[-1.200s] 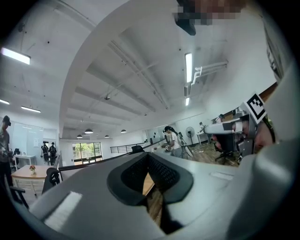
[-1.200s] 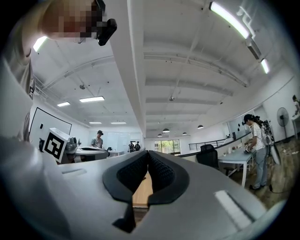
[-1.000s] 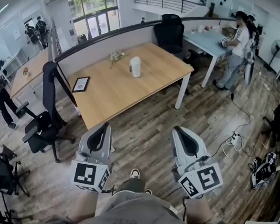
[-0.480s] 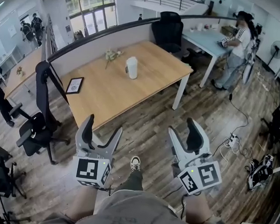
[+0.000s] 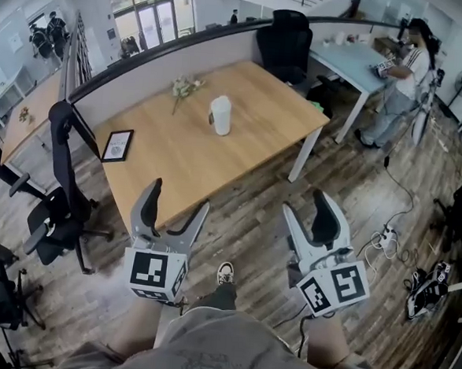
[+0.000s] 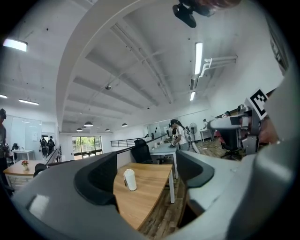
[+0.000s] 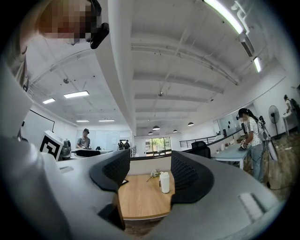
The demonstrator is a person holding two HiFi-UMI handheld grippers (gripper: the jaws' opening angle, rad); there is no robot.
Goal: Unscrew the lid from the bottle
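White bottle (image 5: 220, 114) stands on wooden table (image 5: 177, 164), print illegible.

Wooden table (image 5: 259, 115) bears a white bottle (image 5: 220, 114); flowers (image 5: 184, 86) near it; a framed picture (image 5: 117, 145) leftward.

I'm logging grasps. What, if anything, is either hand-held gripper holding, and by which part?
Nothing is held. The left hand-held gripper and right hand-held gripper have just opened, jaws empty; the bottle stands untouched on the table ahead.
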